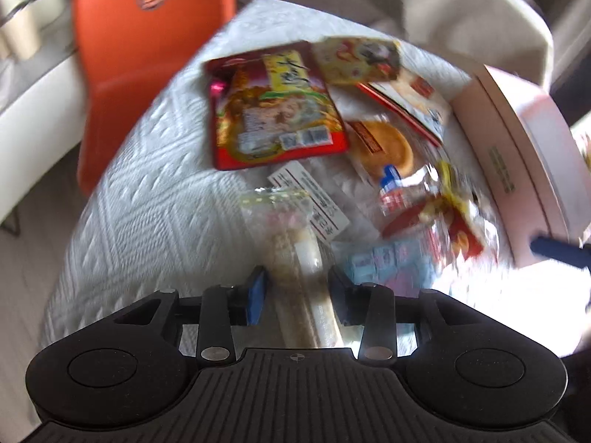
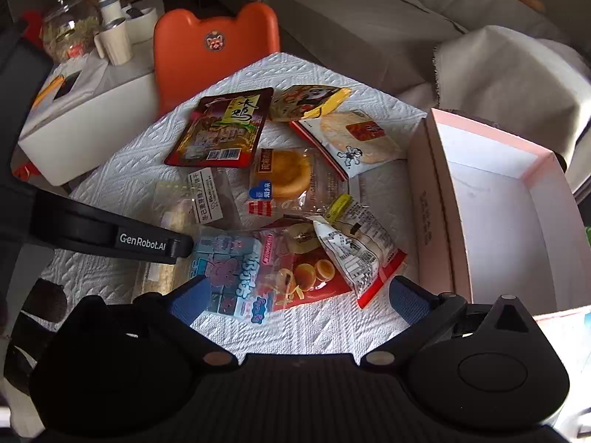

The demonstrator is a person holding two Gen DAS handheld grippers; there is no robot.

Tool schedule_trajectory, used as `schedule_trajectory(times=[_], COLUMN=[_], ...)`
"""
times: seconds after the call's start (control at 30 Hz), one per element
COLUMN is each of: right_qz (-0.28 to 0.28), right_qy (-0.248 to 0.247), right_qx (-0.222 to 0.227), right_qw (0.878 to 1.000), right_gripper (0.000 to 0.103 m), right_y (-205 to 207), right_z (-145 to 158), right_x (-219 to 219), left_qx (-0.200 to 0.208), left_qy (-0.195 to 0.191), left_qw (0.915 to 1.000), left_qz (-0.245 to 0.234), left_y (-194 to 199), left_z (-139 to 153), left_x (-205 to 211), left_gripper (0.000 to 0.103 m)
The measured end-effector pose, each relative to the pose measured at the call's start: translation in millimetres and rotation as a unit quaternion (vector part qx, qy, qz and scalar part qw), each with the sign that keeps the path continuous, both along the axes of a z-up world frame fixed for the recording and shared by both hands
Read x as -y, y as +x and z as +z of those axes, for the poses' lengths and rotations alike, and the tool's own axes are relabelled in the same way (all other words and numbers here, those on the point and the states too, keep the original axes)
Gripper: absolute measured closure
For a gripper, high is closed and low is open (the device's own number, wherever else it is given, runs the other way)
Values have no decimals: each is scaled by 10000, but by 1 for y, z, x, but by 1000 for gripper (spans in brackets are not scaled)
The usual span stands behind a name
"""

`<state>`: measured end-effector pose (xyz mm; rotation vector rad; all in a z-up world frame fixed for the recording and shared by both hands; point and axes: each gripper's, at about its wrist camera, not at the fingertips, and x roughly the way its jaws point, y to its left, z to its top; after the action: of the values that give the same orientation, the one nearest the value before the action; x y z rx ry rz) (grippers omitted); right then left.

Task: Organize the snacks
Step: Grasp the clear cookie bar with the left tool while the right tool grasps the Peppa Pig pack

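Observation:
Several snack packets lie on a white textured cloth [image 2: 122, 181]. My left gripper [image 1: 297, 288] is shut on a long clear-wrapped biscuit bar [image 1: 295, 258]; it also shows in the right wrist view [image 2: 173, 217]. My right gripper [image 2: 299, 295] is open and empty above a blue Peppa Pig packet [image 2: 229, 265] and a red cookie packet [image 2: 310, 273]. Farther back lie a red flat pouch [image 2: 221, 129], a round cake in clear wrap [image 2: 284, 173], a rice cracker packet [image 2: 354, 140] and a yellow panda packet [image 2: 306, 103]. An open pink box [image 2: 436, 203] stands at the right, empty inside.
An orange chair [image 2: 218, 55] stands behind the table. A white side table [image 2: 85, 118] at the left holds cups and a glass jar [image 2: 70, 29]. A grey sofa with a pale cushion [image 2: 506, 70] lies behind.

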<state>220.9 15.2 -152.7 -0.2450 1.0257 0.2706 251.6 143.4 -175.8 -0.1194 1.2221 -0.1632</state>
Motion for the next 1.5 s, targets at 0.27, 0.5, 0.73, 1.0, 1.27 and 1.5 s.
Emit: schedule_trajectory(times=[0.27, 0.5, 0.73, 1.0, 1.27, 1.5], right_qz=[585, 580, 114, -1154, -1544, -2001], right_qy=[-757, -822, -729, 95, 83, 264], right_qx=[213, 348, -454, -1027, -1233, -1687], right_qw=[9952, 9943, 9962, 9879, 9802, 9648], right_gripper=[0, 7, 3, 0, 0, 12], right_y=[-7, -8, -29, -16, -12, 11], right_z=[-34, -48, -45, -55, -56, -41], right_x=[-53, -69, -19, 4, 1, -6], left_qx=[-290, -465, -775, -845, -857, -944], left_qy=[-4, -500, -1046, -409, -617, -708], left_qw=[9996, 9972, 9915, 9955, 9941, 9929], left_qz=[61, 319, 9, -128, -264, -133], left_y=[2, -7, -2, 5, 6, 0], left_z=[2, 1, -3, 2, 0, 0], left_x=[-62, -78, -54, -52, -64, -75], left_gripper=[67, 69, 69, 70, 70, 70])
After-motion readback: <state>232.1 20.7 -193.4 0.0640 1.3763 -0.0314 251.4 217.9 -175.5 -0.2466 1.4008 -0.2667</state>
